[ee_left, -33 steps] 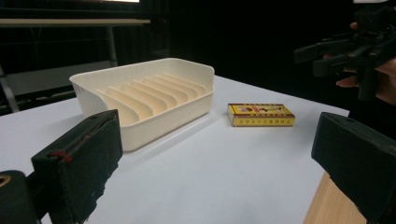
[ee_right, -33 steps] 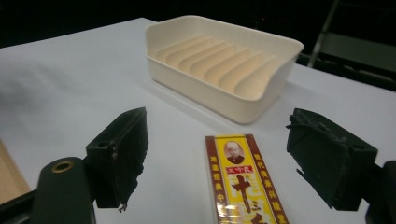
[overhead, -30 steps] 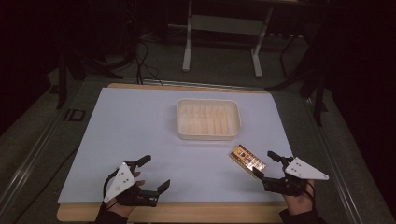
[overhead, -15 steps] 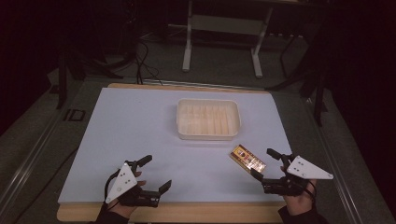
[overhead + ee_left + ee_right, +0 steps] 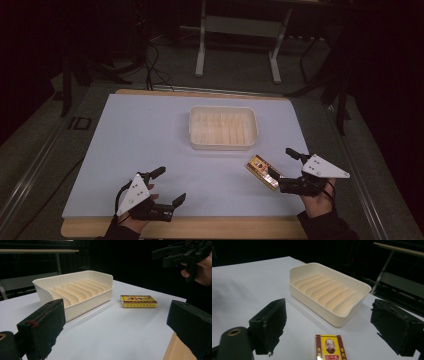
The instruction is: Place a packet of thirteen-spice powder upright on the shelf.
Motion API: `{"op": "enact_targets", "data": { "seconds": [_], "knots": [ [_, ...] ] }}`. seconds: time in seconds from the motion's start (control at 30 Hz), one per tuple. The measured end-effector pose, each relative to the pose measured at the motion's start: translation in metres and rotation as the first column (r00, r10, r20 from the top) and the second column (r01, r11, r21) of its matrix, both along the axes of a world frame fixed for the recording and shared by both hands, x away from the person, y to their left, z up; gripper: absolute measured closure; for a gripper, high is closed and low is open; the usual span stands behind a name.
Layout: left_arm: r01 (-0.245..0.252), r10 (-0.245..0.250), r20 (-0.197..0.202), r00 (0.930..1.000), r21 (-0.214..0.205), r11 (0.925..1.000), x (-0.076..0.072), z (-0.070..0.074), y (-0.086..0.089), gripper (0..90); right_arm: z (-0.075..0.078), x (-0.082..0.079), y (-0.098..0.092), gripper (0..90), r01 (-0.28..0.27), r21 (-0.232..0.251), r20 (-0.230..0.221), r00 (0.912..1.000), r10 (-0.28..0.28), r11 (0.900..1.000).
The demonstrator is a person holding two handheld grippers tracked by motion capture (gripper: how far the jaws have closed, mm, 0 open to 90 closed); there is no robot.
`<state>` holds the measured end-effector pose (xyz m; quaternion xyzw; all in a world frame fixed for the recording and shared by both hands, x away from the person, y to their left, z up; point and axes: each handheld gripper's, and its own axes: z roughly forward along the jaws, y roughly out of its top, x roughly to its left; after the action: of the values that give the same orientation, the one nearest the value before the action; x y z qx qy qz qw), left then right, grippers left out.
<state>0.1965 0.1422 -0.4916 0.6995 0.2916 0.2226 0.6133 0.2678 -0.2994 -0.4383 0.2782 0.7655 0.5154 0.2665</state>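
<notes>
1. Box [image 5: 263, 172] — small, flat, yellow and red, with a portrait on its top face. It lies flat on the table [image 5: 150, 150], just in front of the tray's near right corner and apart from it. Nothing grips it. It lies within easy reach of the right gripper, so it looks like the piece to be picked up.

2. Tray [image 5: 223, 127] — cream plastic, shallow, with raised ribs across its floor that divide it into slots. It stands near the middle of the table, and no box is in it. The ribs suggest that flat things like the box are meant to stand on edge between them.

3. Right gripper [image 5: 292, 170] — held in the person's right hand at the table's near right edge, with its fingers [image 5: 270, 325] pointed toward the box. The jaws have just been opening and then eased in slightly. They stand wide, with the box low between them in the right gripper view, and the pads do not press on it. This looks like a line-up for a grasp across the box's narrow sides.

4. Left gripper [image 5: 167, 187] — held low at the table's near left edge, well apart from the box and the tray. Its fingers [image 5: 43, 326] are spread wide and hold nothing. It appears to be waiting.
</notes>
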Motion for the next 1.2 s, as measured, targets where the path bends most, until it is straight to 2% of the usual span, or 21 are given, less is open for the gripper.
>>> {"op": "enact_targets", "data": {
  "seconds": [0.07,0.2,0.33,0.4,0.53,0.67,0.83,0.87,0.93,1.07,1.13,1.2],
  "knots": [
    [0.001,-0.001,-0.001,1.0000,-0.001,1.0000,0.000,0.000,0.000,2.9,-0.001,0.004,0.001,13.1,0.003,-0.005,-0.010,0.9999,-0.003,1.0000],
    [0.003,-0.003,-0.003,1.0000,-0.001,1.0000,0.001,-0.001,-0.001,2.9,-0.005,0.015,0.002,11.4,0.011,-0.026,-0.084,0.9964,-0.013,0.9996],
    [0.003,-0.003,-0.007,1.0000,0.001,1.0000,0.001,-0.001,-0.001,2.9,-0.008,0.026,0.001,10.7,0.011,-0.045,-0.135,0.9907,-0.017,0.9989],
    [0.003,-0.003,-0.008,1.0000,0.001,1.0000,0.001,-0.001,-0.001,2.9,-0.010,0.031,0.001,10.6,-0.012,-0.053,-0.156,0.9877,0.004,0.9985],
    [0.003,-0.003,-0.012,0.9999,0.001,1.0000,0.002,-0.002,-0.001,2.9,-0.014,0.036,0.004,11.5,-0.013,-0.102,-0.148,0.9890,-0.003,0.9947],
    [0.005,-0.005,-0.013,0.9999,-0.002,1.0000,0.002,-0.002,-0.001,2.9,-0.020,0.041,0.006,12.7,-0.019,-0.105,-0.168,0.9857,0.002,0.9943],
    [0.006,-0.006,-0.017,0.9998,-0.007,1.0000,0.002,-0.002,-0.001,2.9,-0.030,0.048,0.007,13.0,-0.019,-0.115,-0.210,0.9778,-0.005,0.9932],
    [0.007,-0.007,-0.019,0.9998,-0.006,1.0000,0.002,-0.002,-0.001,2.9,-0.038,0.051,0.010,13.0,-0.022,-0.136,-0.227,0.9738,-0.010,0.9905],
    [0.007,-0.008,-0.019,0.9998,-0.005,1.0000,0.003,-0.002,-0.001,2.9,-0.044,0.054,0.011,13.0,-0.028,-0.137,-0.246,0.9691,-0.007,0.9902],
    [0.010,-0.010,-0.020,0.9998,-0.003,0.9999,0.003,-0.002,-0.001,2.9,-0.052,0.057,0.012,13.5,-0.035,-0.148,-0.269,0.9632,-0.006,0.9884],
    [0.011,-0.011,-0.017,0.9998,-0.001,0.9999,0.003,-0.003,-0.001,2.9,-0.061,0.059,0.013,13.9,-0.041,-0.169,-0.290,0.9571,-0.010,0.9847],
    [0.011,-0.011,-0.010,0.9999,-0.001,0.9999,0.003,-0.003,-0.001,2.9,-0.066,0.061,0.013,14.5,-0.038,-0.184,-0.298,0.9545,-0.019,0.9822]
  ]
}}
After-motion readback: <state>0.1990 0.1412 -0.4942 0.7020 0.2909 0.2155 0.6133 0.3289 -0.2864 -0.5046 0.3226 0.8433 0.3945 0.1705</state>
